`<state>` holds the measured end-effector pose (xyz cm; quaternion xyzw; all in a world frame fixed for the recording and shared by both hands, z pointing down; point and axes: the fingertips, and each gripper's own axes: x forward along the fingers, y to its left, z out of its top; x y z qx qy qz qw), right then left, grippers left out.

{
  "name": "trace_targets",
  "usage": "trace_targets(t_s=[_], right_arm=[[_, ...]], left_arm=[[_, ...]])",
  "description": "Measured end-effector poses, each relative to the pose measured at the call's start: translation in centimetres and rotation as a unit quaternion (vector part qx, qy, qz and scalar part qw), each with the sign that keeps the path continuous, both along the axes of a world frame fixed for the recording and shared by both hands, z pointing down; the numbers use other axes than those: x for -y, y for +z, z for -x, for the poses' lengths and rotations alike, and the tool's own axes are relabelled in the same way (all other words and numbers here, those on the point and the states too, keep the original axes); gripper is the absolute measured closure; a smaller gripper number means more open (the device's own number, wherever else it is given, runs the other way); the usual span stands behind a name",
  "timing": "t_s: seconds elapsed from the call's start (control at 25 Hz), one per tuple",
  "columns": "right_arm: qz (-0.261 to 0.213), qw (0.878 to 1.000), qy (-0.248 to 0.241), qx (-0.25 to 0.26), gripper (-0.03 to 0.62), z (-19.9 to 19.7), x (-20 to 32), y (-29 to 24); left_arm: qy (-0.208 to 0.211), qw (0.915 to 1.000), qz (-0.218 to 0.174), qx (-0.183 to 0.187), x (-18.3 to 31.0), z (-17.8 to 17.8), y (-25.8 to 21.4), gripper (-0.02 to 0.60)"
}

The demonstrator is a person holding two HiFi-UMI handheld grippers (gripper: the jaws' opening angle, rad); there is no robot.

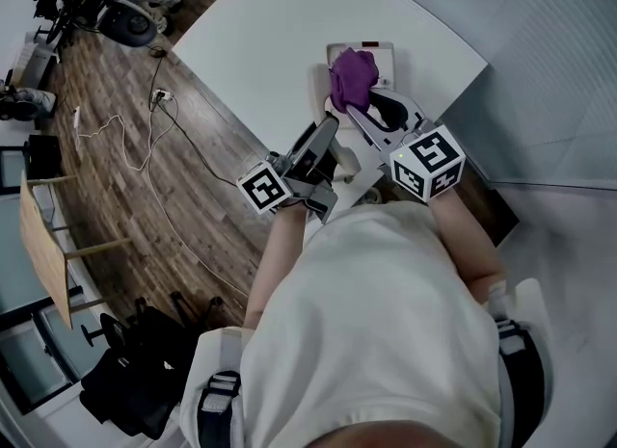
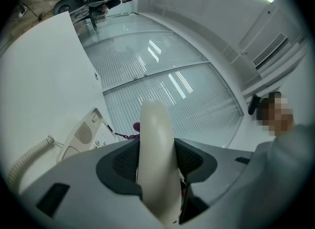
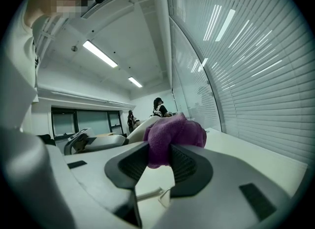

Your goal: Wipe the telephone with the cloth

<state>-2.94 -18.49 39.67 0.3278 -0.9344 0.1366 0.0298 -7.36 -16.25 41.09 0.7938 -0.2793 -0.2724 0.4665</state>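
The cream telephone handset (image 2: 155, 134) stands up between the jaws of my left gripper (image 2: 156, 166), which is shut on it; the same handset (image 1: 326, 138) shows near the table's front edge. Its coiled cord (image 2: 28, 158) runs down to the telephone base (image 2: 84, 133), which lies flat on the white table (image 1: 251, 22). My right gripper (image 3: 160, 163) is shut on a bunched purple cloth (image 3: 175, 133). The cloth (image 1: 352, 76) hangs over the near part of the telephone base (image 1: 378, 51), just beyond the handset's upper end. Whether cloth and handset touch I cannot tell.
The table's left edge drops to a wooden floor (image 1: 116, 186) with trailing cables (image 1: 145, 138). A black chair (image 1: 145, 369) stands at the lower left. Behind the table is a wall of slatted glass (image 2: 167, 75). People (image 3: 158, 106) stand far off in the room.
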Motion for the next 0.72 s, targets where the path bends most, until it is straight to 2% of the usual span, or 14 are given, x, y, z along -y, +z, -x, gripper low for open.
trace_targets(t_s=[0.72], right_arm=[[0.013, 0.998, -0.057, -0.018, 0.462, 2.0, -3.5, 2.0]], left_arm=[[-0.013, 0.9999, 0.001, -0.003, -0.1, 0.4, 0.1, 0.357]])
